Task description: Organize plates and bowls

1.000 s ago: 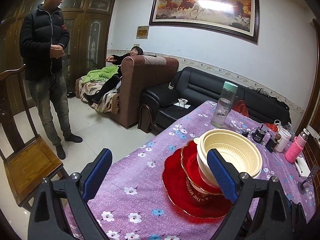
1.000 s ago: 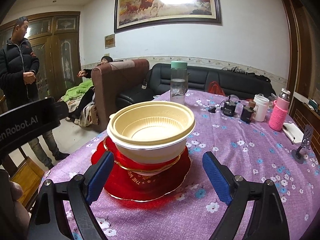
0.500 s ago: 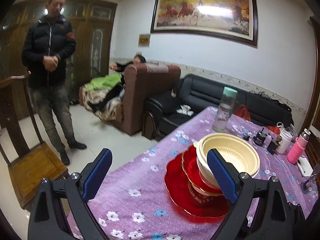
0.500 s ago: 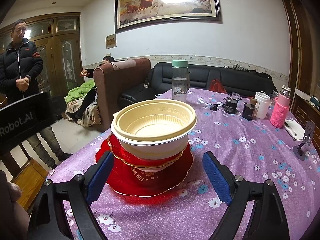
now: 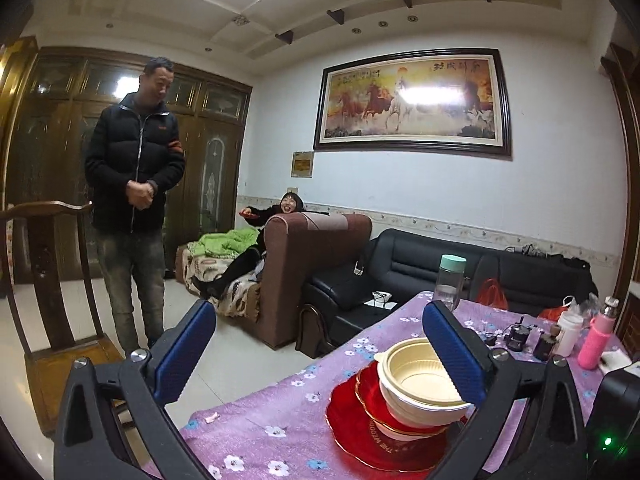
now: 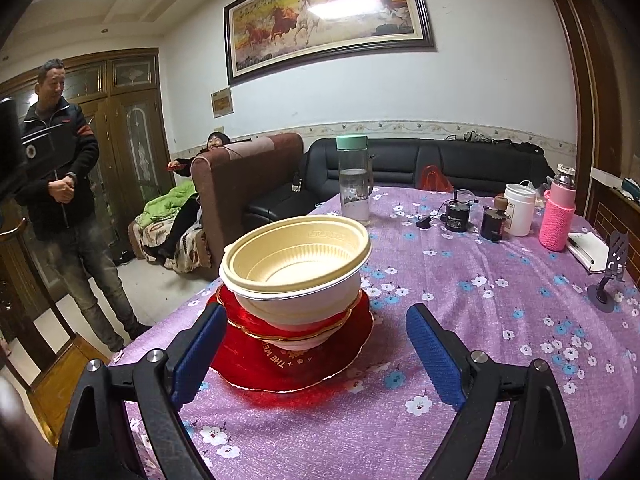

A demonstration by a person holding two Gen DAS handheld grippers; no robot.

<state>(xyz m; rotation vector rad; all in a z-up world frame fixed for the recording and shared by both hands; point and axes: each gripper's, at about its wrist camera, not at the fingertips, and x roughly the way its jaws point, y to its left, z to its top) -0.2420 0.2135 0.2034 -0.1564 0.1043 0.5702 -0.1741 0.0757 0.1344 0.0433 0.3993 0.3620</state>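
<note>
**Two wrist cameras, one stack**

The left wrist camera sat off the tabletop (image 5: pixel 280 432) edge, tilted up toward the room. The right one looked down from close over the cloth. Both faced the sofa wall and shared the stacked bowls (image 5: pixel 420 380) (image 6: pixel 296 264), water bottle (image 5: pixel 450 280) (image 6: pixel 353 178) and painting (image 5: pixel 412 102) (image 6: pixel 328 16).

The gold lettering on the large red plate (image 6: pixel 304 368) is partly covered by the bowl stack (image 6: pixel 296 256); the left gripper's right finger (image 5: pixel 454 350) hides part of the cream bowl (image 5: pixel 416 372); both gripper bodies are cut off at the bottom edge.
</note>
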